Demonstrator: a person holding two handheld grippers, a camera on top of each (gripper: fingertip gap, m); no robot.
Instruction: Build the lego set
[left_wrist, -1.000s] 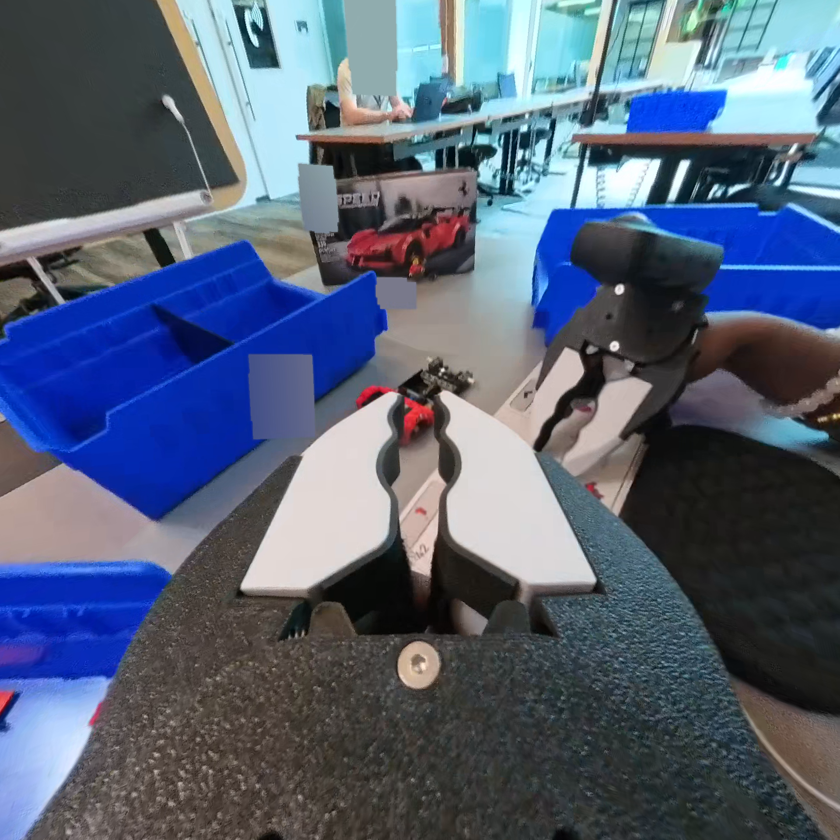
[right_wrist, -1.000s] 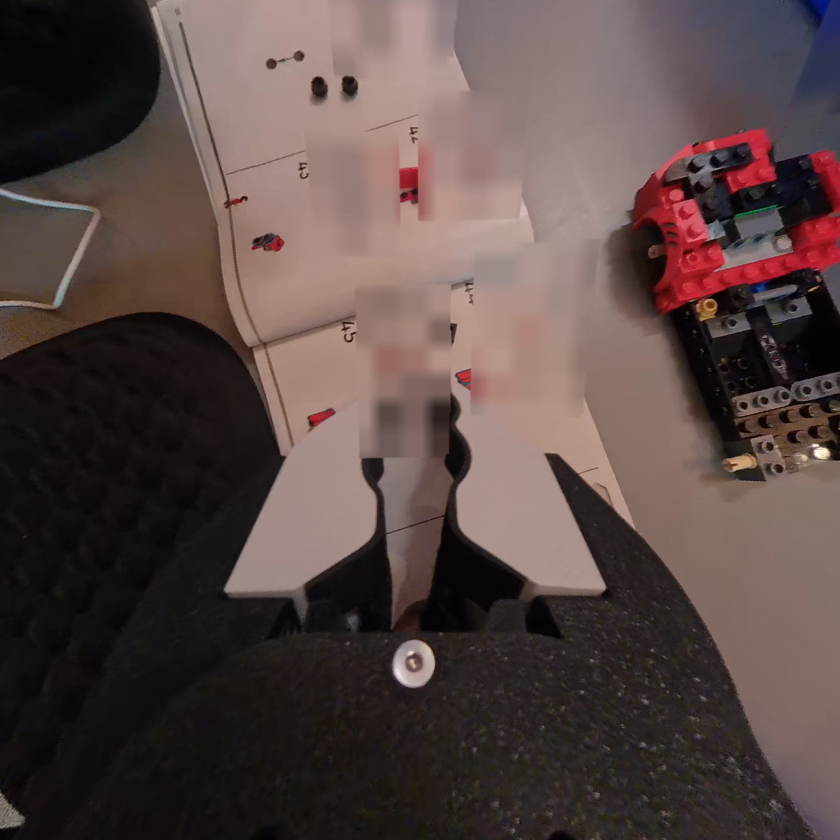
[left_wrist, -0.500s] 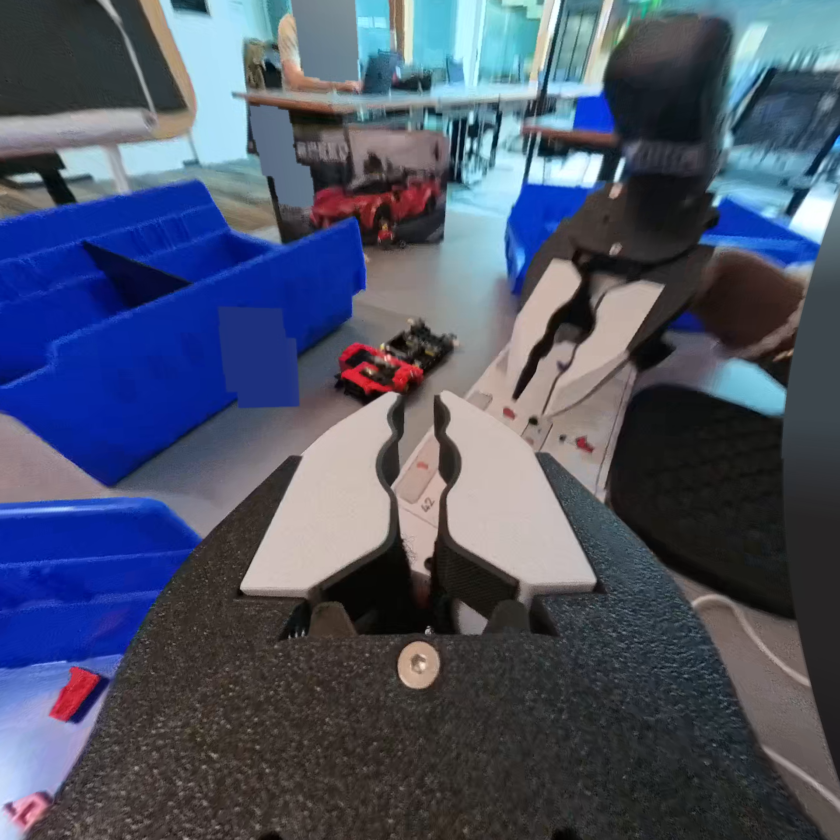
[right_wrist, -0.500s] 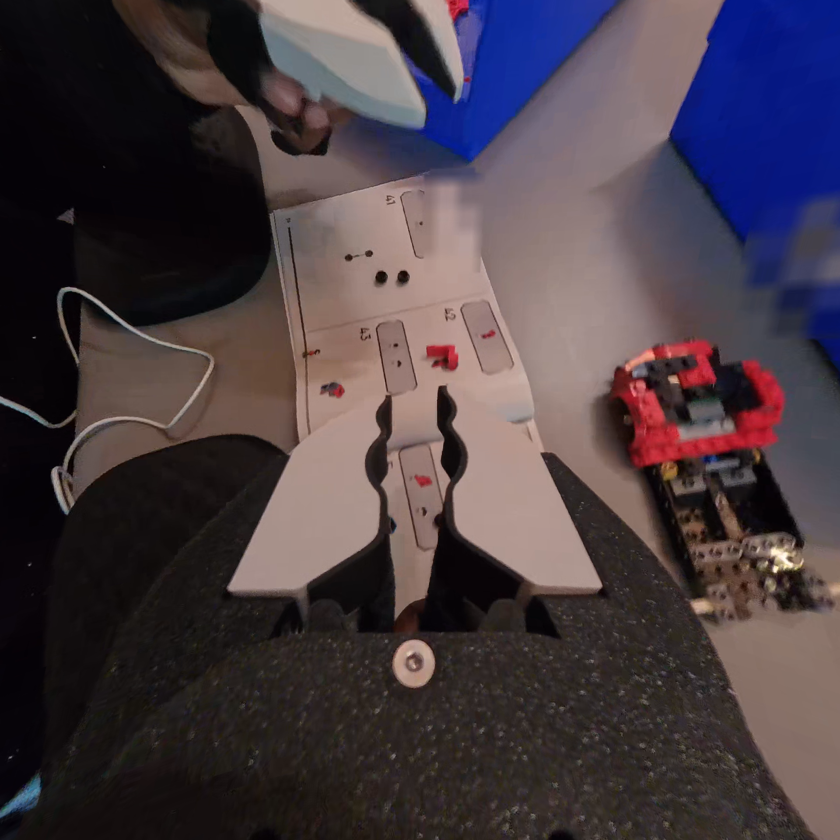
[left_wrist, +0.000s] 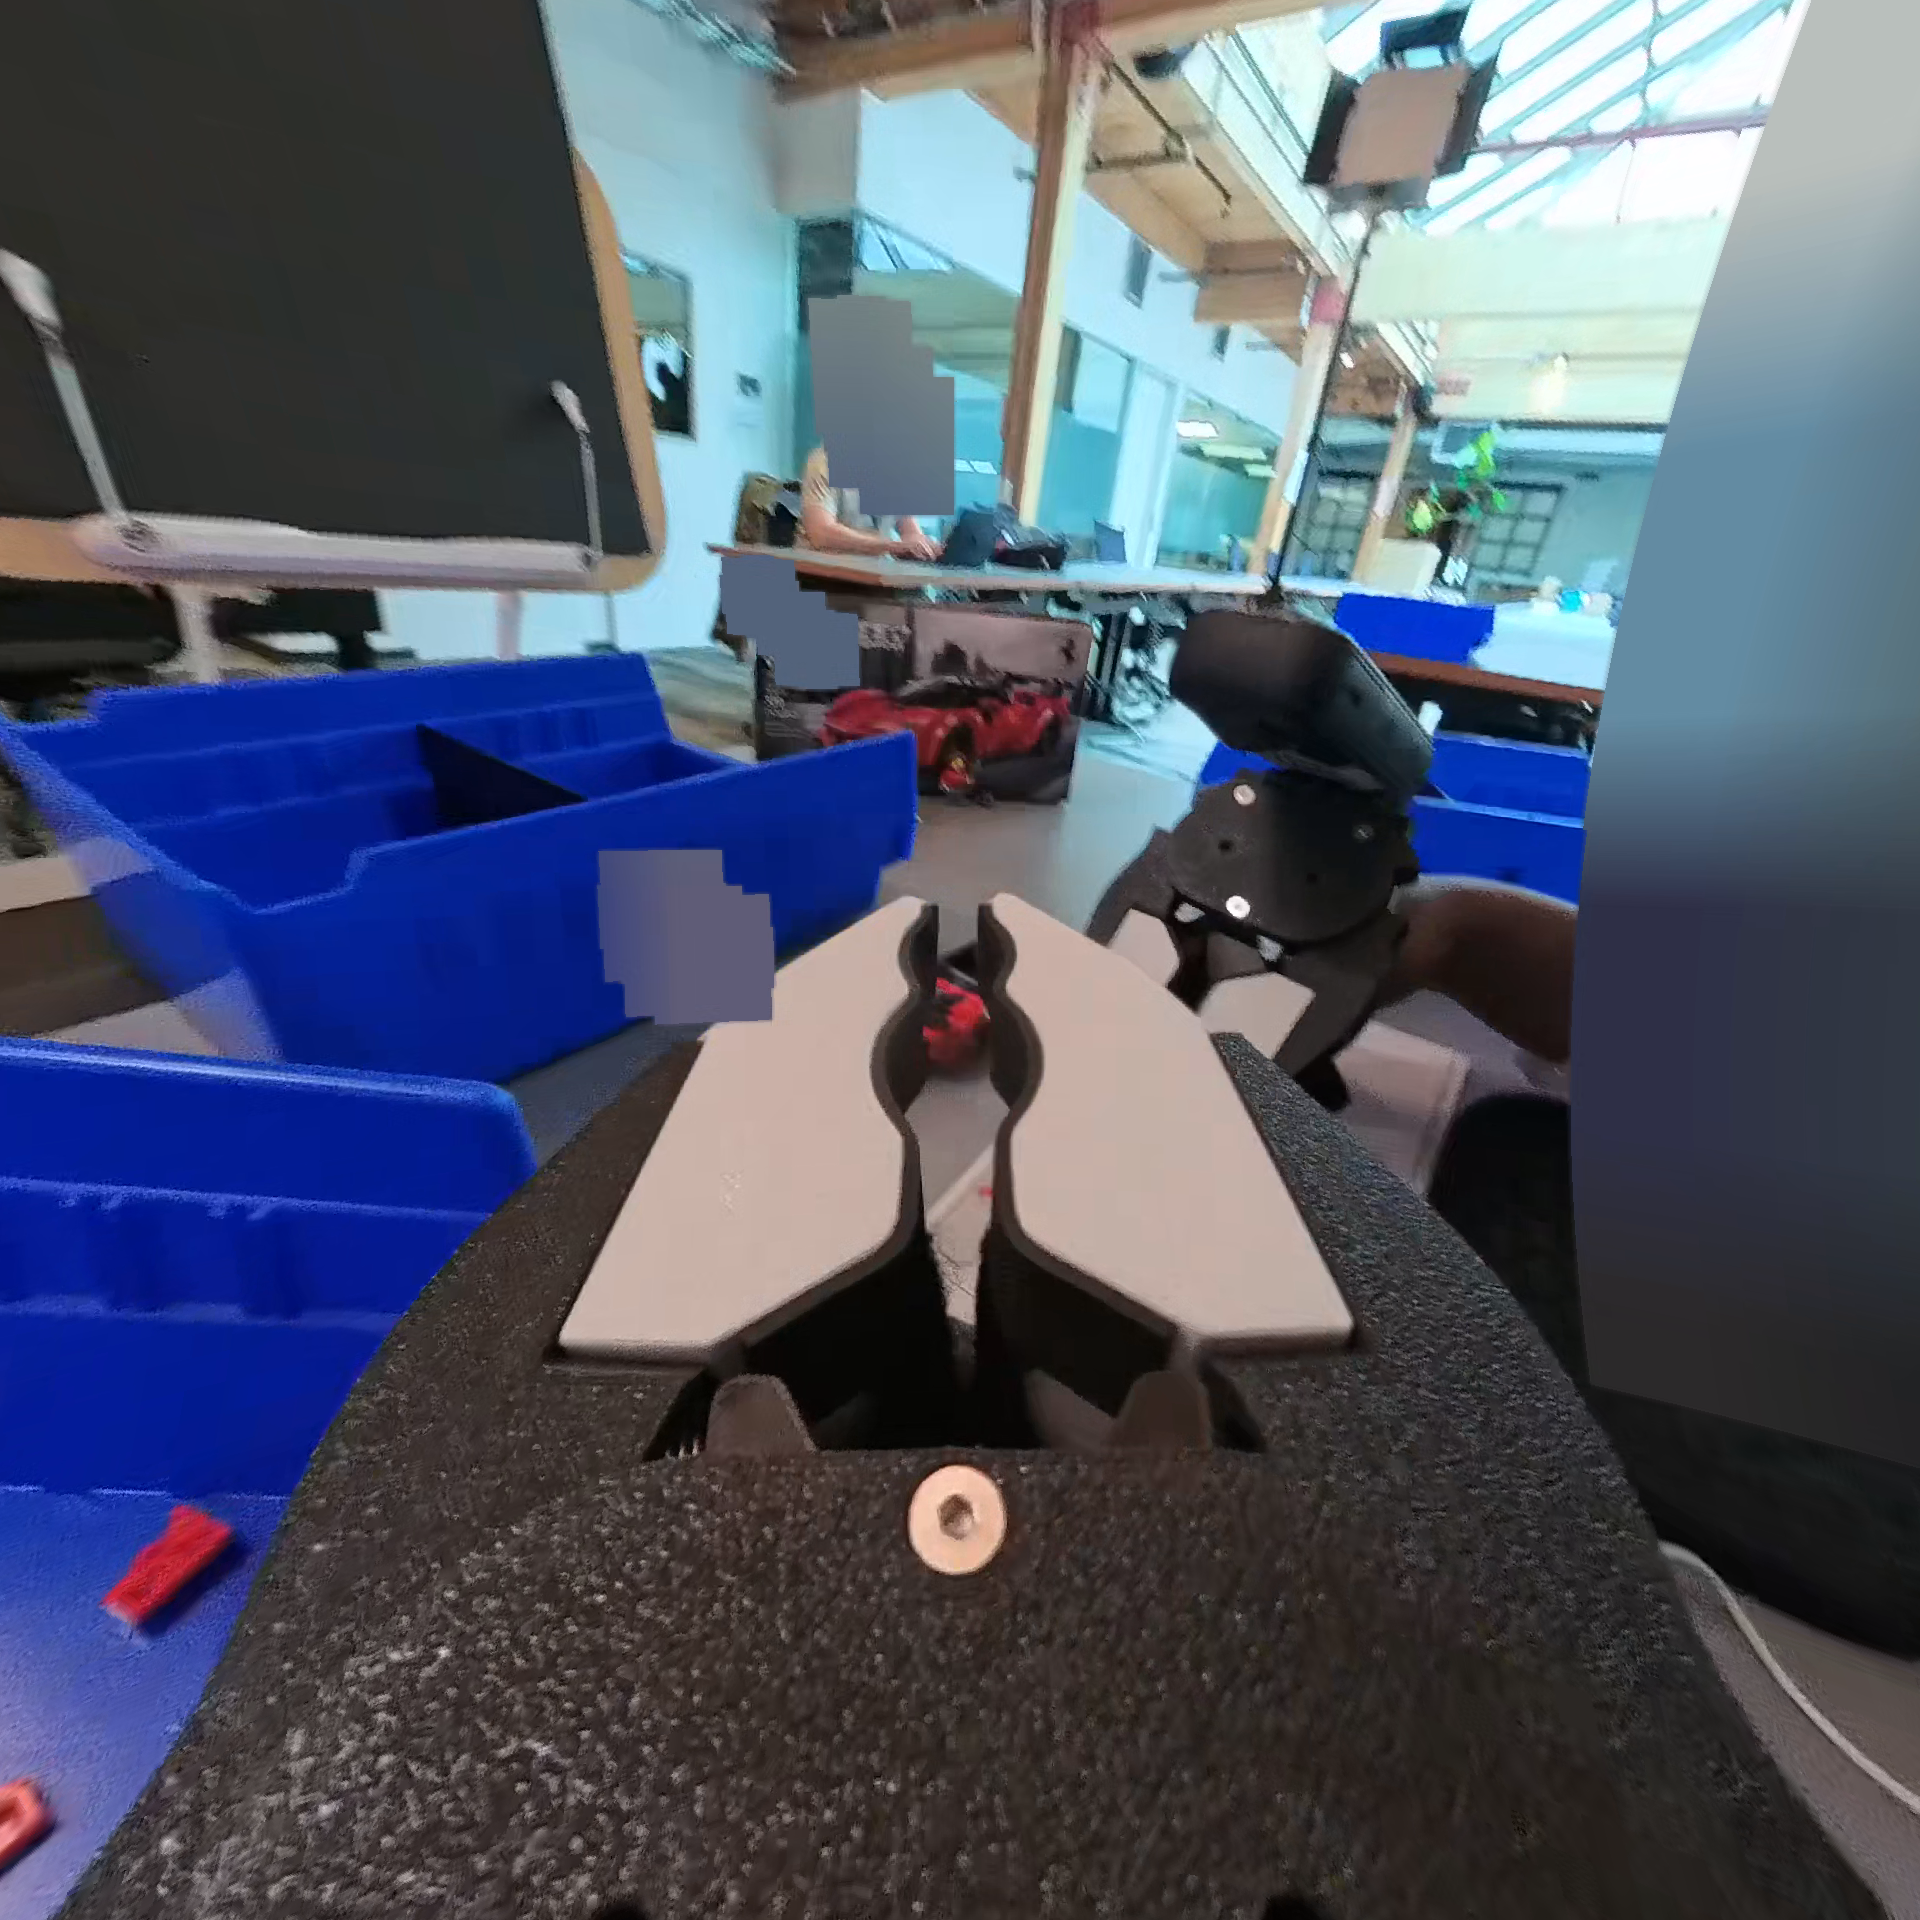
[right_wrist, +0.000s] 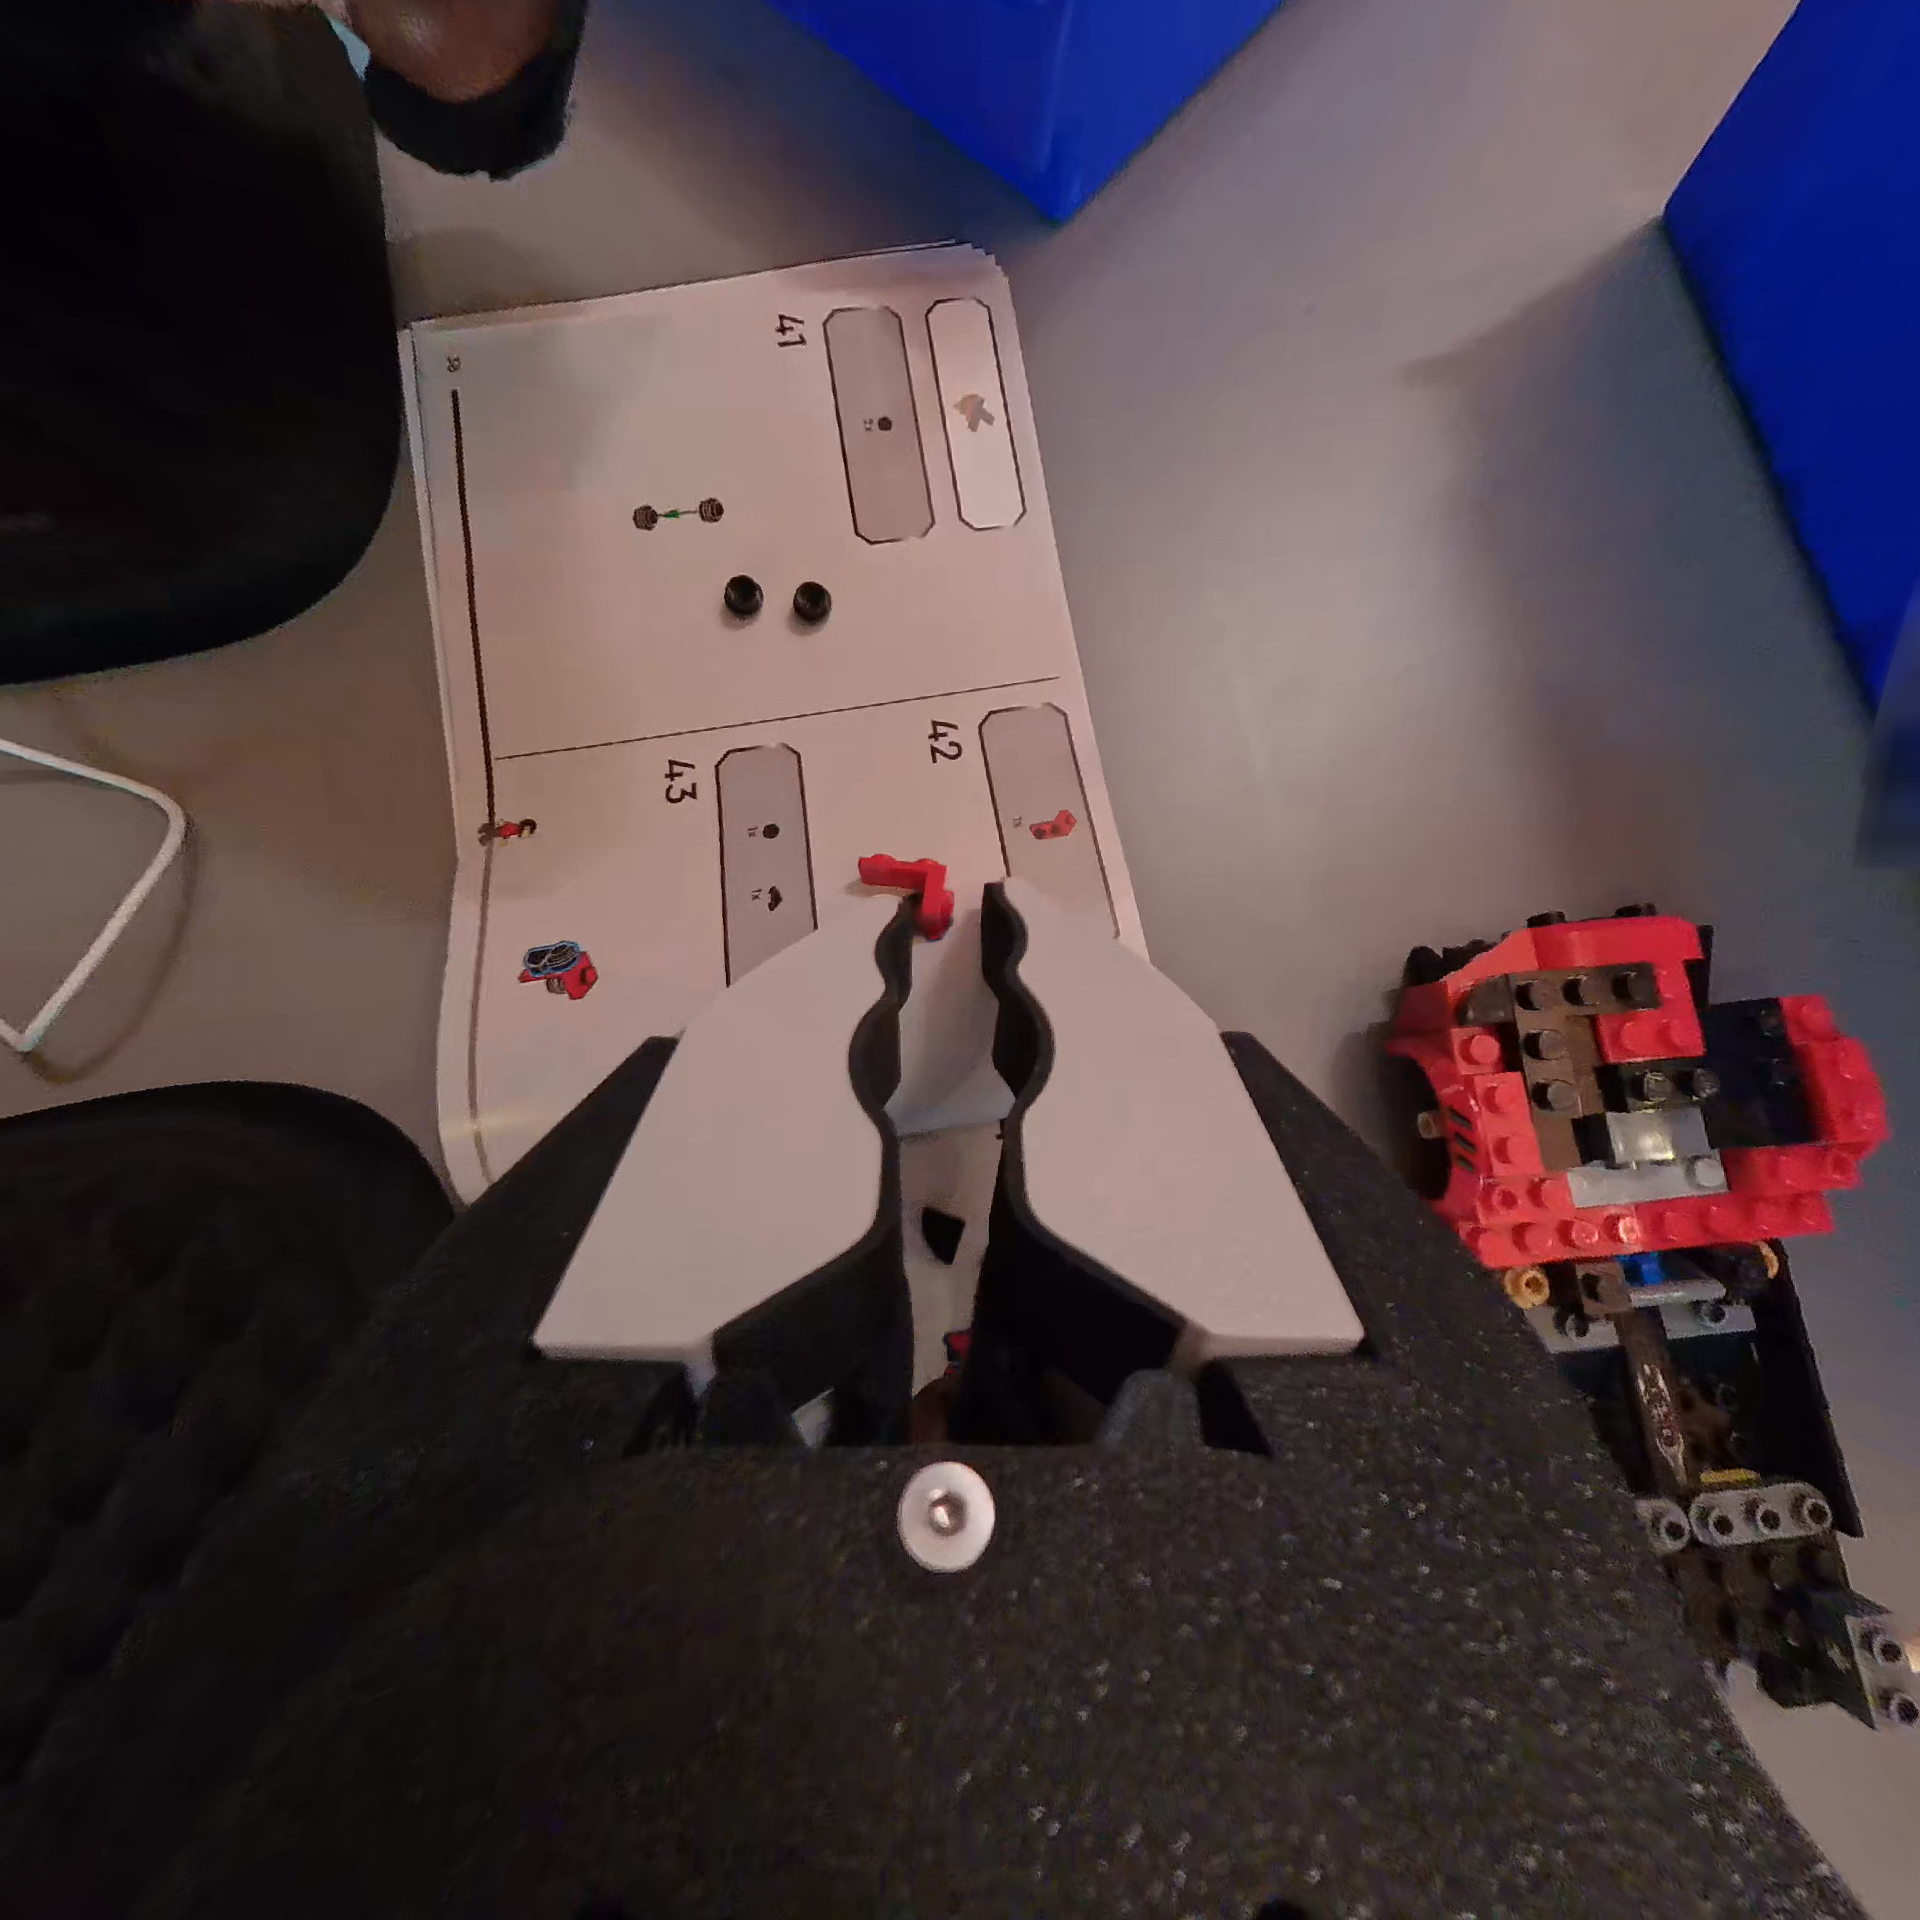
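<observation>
The right gripper (right_wrist: 945, 902) hangs over the instruction booklet (right_wrist: 623, 665), its jaws a narrow gap apart and empty; the small red piece (right_wrist: 909, 883) lies on the page just ahead of the left fingertip, its long arm running crosswise to the fingers; the half-built car (right_wrist: 1631, 1122) sits off to the right; the left gripper (left_wrist: 956, 925), likewise slightly parted and empty, is farther away.

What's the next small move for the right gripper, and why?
Probably ease the right gripper forward and down so its open fingers straddle the small red piece on the instruction booklet, then close. The piece lies loose just ahead of the left fingertip, neither gripper holds anything, and the partly built car sits off to the right, apart from both.
</observation>
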